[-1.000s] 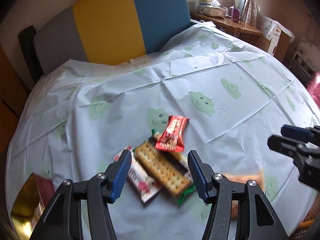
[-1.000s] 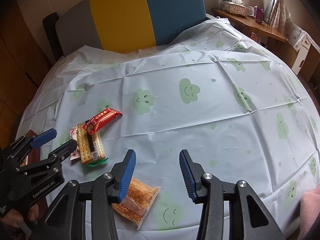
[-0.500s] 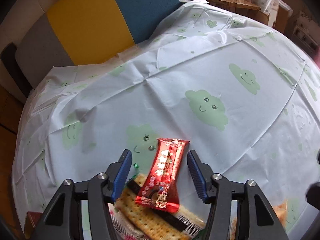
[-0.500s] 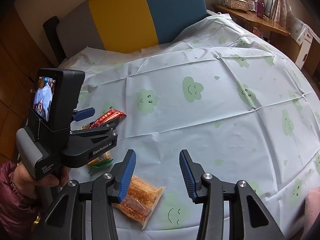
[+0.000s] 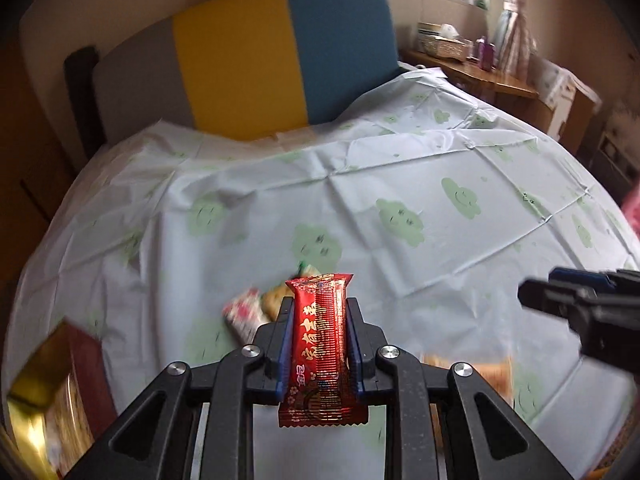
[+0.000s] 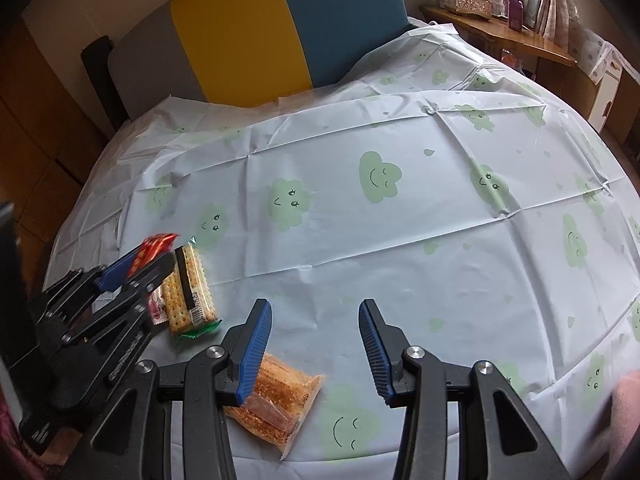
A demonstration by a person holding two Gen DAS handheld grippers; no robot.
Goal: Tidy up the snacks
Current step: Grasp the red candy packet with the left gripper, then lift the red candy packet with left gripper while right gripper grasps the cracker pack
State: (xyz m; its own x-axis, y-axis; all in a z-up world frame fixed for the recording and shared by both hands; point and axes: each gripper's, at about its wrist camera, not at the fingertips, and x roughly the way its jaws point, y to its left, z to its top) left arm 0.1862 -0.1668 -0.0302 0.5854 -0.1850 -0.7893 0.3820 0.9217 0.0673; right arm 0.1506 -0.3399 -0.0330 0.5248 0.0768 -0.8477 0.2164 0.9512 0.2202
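Left gripper is closing on the red bar, lifted clear. Right gripper is part-open, empty. Crackers and orange pack lie unsorted on the cloth.

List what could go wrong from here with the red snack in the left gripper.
1. The left gripper is closing on the red snack bar across its wrapper sides; too much squeeze could crush it.
2. The bar sticks out past the pads at both ends, so it might swivel or slip while carried.
3. The cracker pack lies just below; a low swing may drag it across the tablecloth.
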